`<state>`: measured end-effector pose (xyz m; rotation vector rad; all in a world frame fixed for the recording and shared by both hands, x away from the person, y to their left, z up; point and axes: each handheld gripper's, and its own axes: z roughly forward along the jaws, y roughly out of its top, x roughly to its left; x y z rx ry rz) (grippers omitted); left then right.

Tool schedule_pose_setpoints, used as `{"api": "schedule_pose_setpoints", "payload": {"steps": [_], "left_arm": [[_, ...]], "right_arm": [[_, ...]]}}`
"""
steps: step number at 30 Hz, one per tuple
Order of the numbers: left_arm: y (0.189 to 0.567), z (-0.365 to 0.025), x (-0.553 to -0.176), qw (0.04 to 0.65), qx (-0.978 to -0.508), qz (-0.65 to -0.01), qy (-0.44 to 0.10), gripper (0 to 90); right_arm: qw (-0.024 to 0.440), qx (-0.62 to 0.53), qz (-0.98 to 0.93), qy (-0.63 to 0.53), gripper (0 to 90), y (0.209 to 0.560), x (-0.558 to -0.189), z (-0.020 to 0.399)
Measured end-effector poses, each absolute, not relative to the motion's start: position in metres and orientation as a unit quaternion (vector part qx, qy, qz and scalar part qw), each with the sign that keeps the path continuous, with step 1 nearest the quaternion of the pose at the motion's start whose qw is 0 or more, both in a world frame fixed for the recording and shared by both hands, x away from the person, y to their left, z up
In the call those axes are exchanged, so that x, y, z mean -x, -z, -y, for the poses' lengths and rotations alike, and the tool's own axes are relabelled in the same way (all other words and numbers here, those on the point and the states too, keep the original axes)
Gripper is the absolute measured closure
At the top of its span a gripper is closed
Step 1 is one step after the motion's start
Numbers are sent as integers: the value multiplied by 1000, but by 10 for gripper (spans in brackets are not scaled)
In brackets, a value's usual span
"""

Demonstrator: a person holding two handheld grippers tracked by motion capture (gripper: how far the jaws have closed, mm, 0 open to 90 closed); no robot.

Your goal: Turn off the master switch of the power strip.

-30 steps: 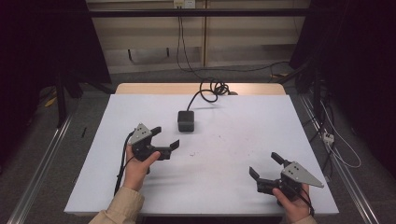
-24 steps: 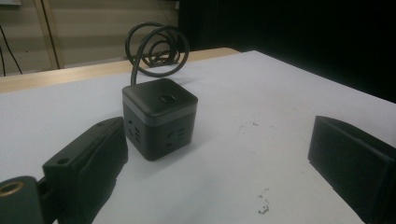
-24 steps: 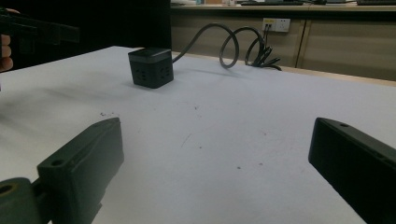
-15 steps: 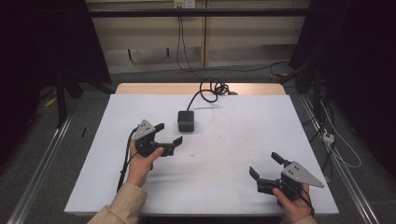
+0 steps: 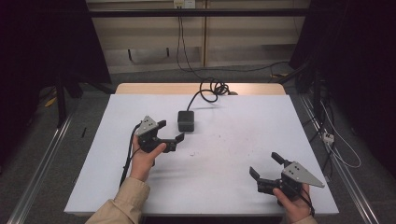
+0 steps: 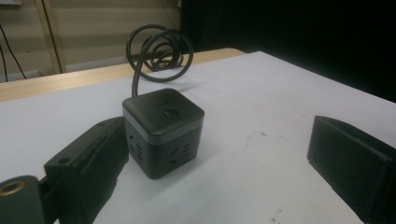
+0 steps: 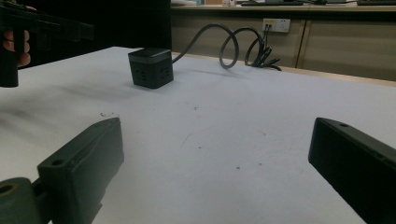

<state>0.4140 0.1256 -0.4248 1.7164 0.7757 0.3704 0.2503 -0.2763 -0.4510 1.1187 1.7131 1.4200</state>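
left gripper jaws wide open, just short of cube power strip | cube upright on white tabletop, far-centre, coiled cord behind | right gripper jaws open, near right edge, well apart

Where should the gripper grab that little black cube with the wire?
Grab the cube by two opposite flat side walls, coming in level from the left gripper side. Its cord leaves the back, so front and sides are free, and the open jaws look wide enough.
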Motion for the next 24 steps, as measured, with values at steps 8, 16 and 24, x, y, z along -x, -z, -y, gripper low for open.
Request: {"api": "schedule_pose_setpoints", "payload": {"steps": [8,16,24], "left_arm": [[428,-124,-419,570,-732,-339,-156,50],[426,-122,-424,562,-739,-338,-156,39],[425,-117,-431,556,-740,-346,-157,39]], "right_arm": [[319,-424,-653,-540,28,451,-250,276],[317,-427,-650,-542,28,450,-250,276],[320,-422,-653,-541,29,450,-250,276]]}}
